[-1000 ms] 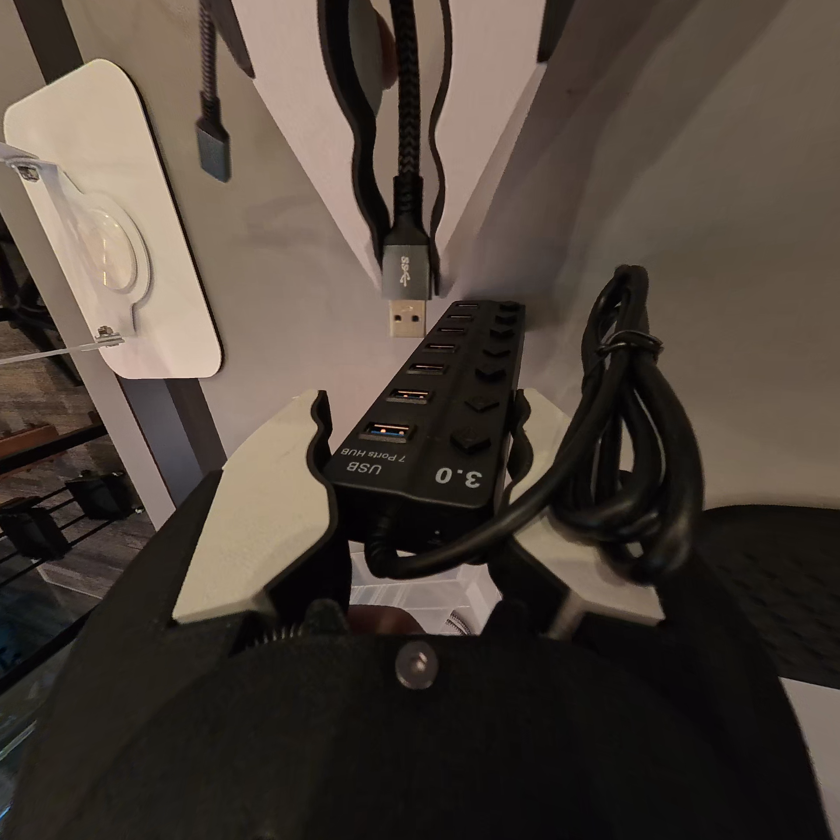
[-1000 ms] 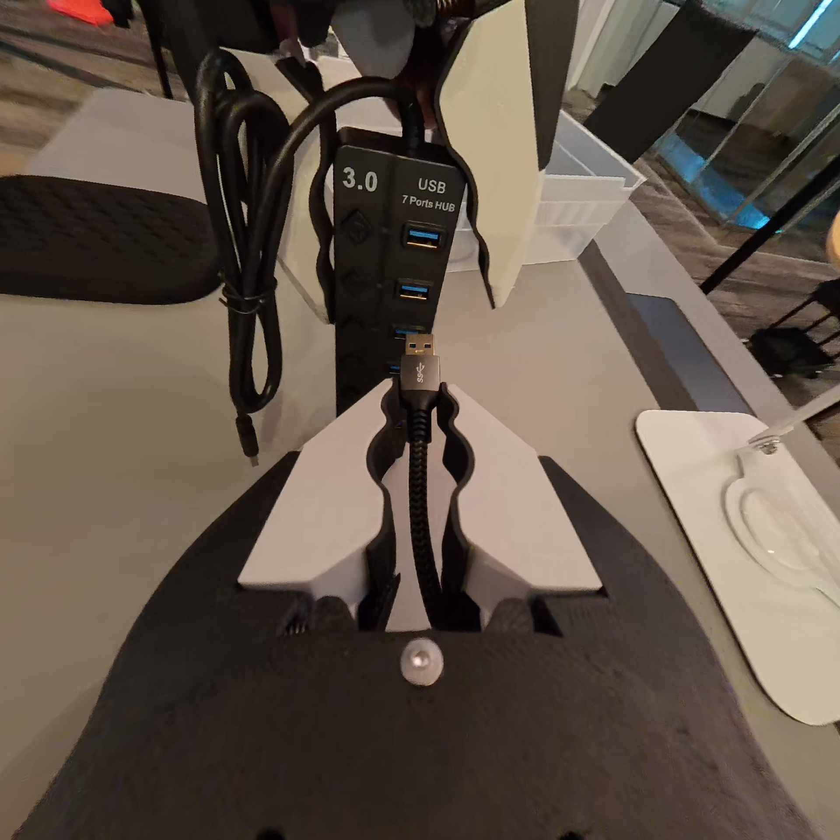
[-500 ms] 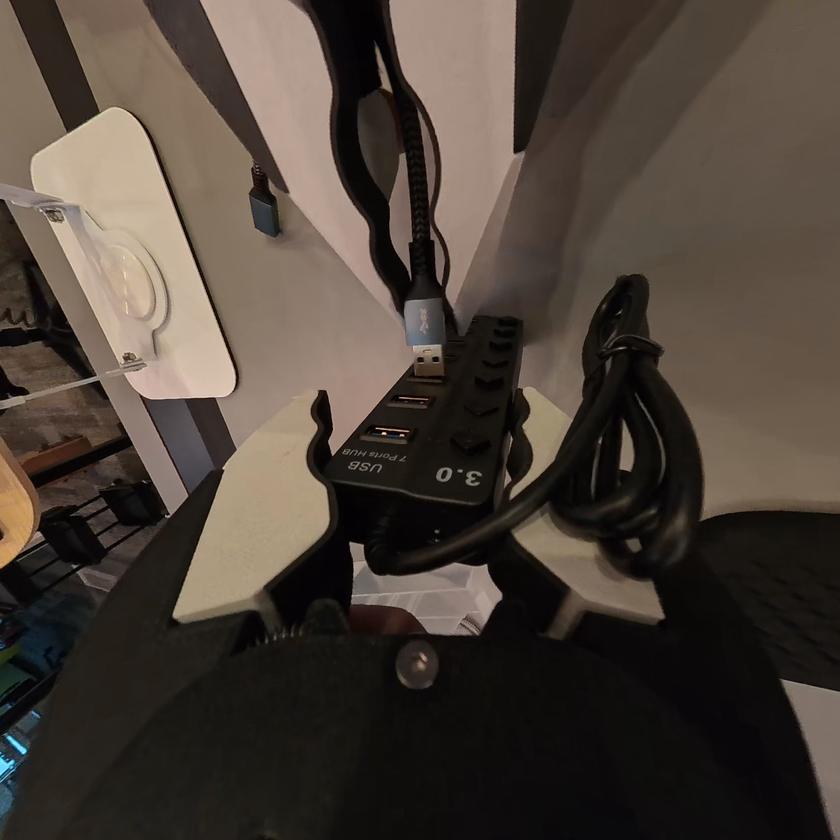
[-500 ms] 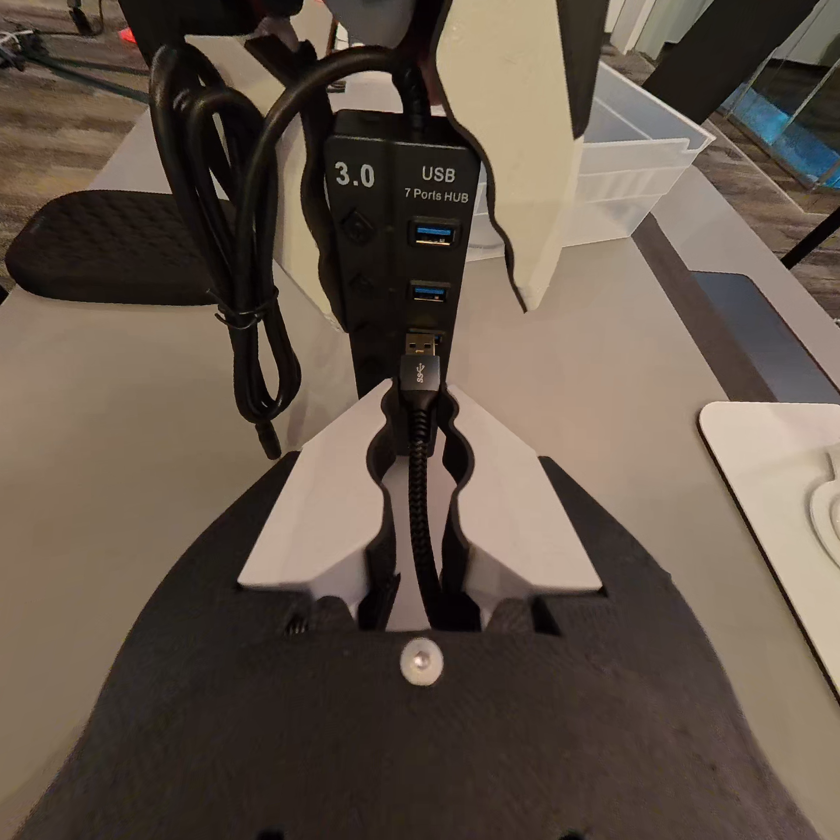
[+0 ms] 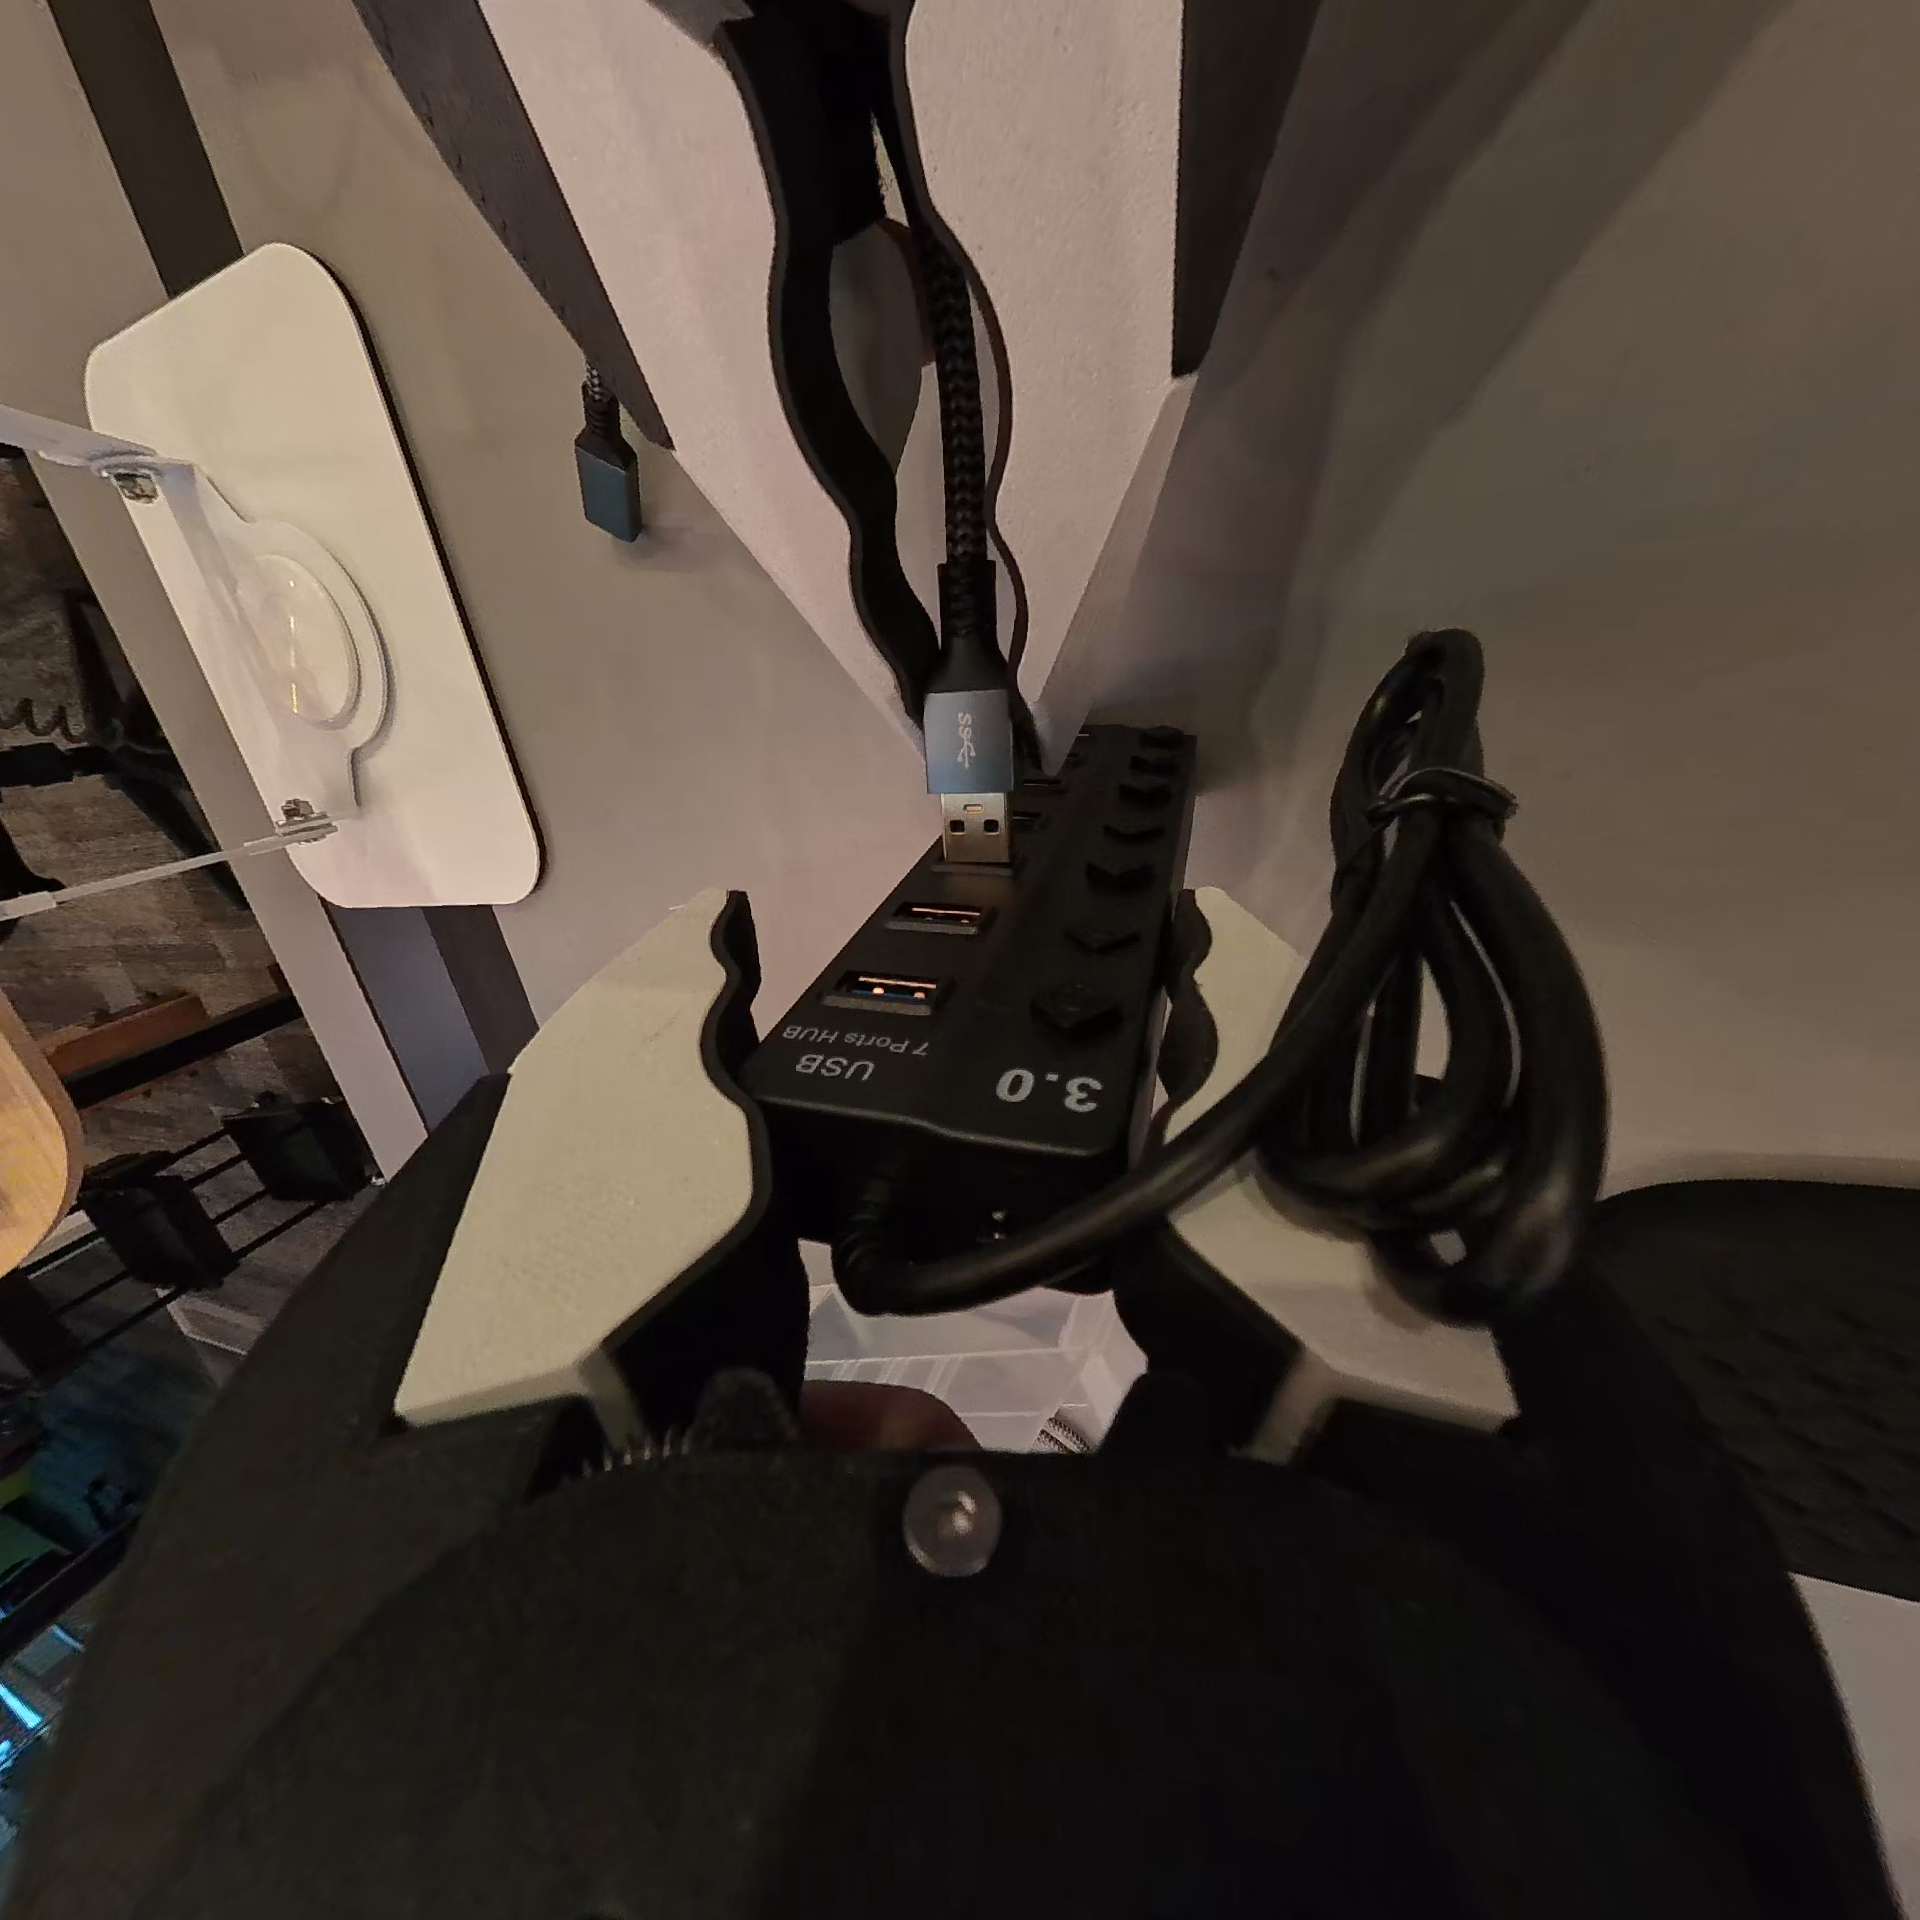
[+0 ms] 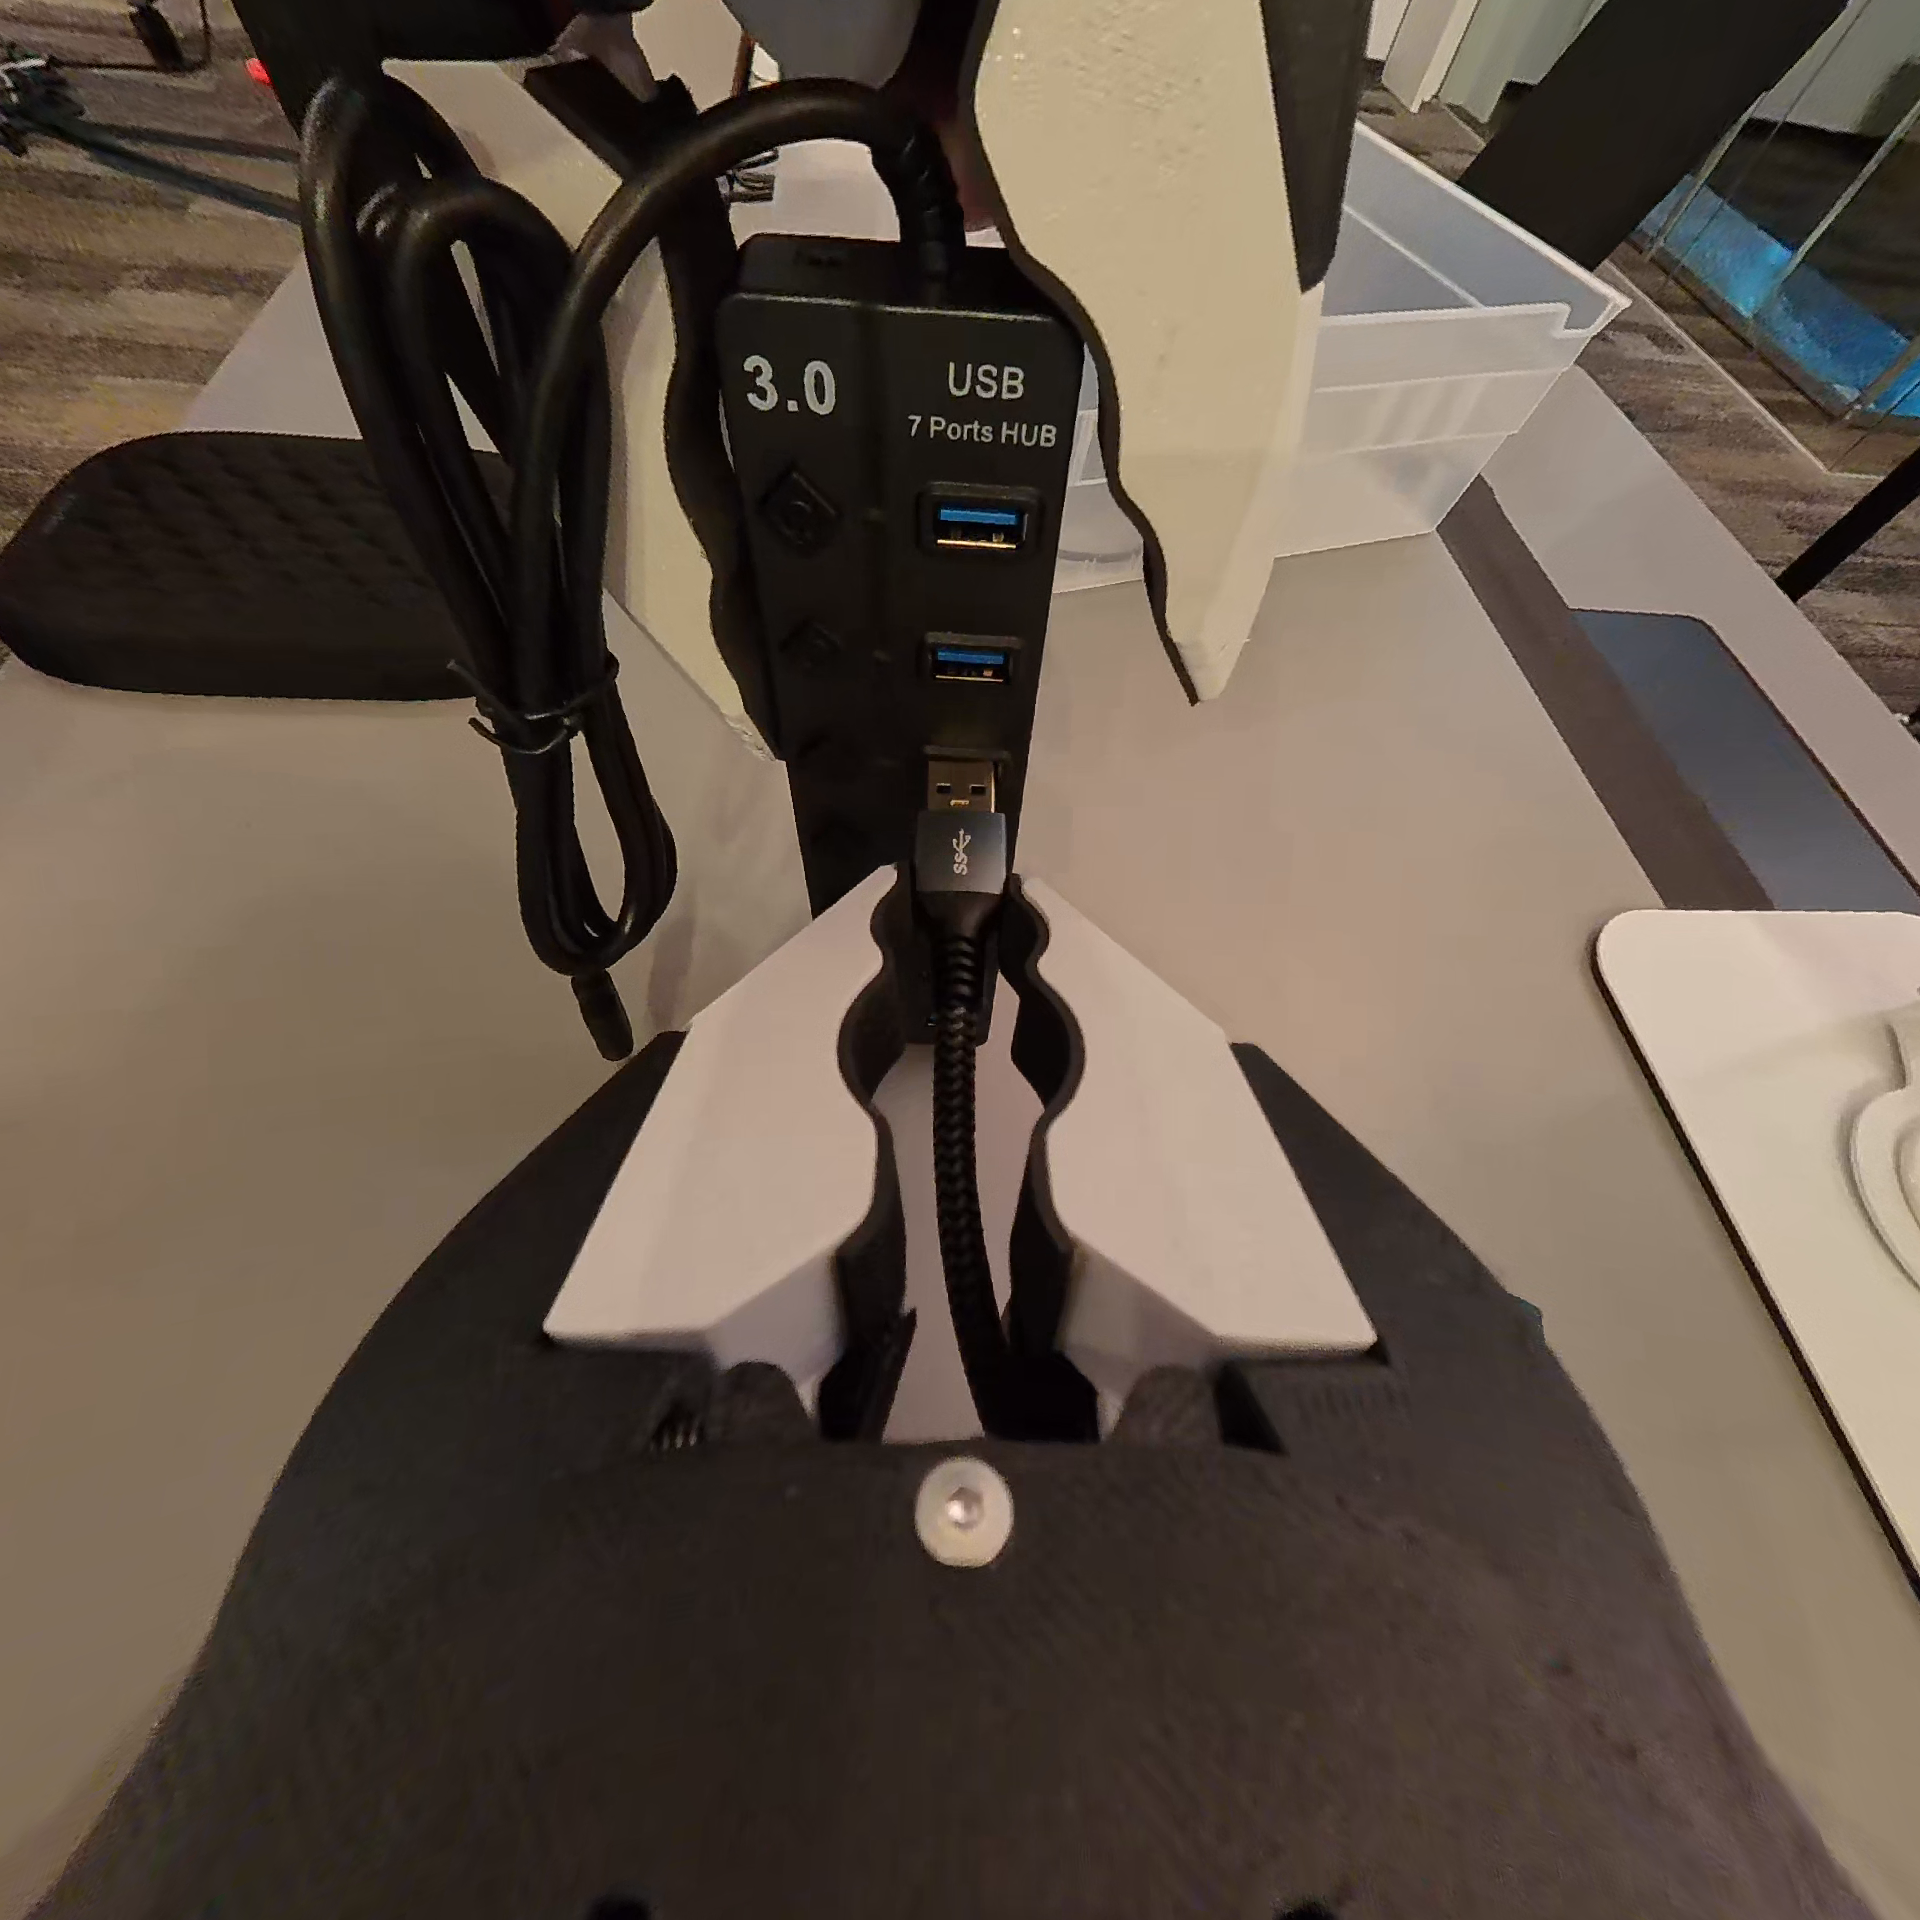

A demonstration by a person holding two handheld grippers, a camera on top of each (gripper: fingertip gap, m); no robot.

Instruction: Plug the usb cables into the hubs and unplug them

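Right wrist view: braided cable's plug (image 6: 961,795) tip at hub (image 6: 894,582) port.

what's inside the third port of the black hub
The metal tip of the braided usb cable's plug sits in the hub's third port; most of the shell still shows. Depth inside is hidden.

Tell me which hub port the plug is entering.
The third port from the hub's labelled end; the USB plug tip sits at its mouth, while the first and second ports stay empty.
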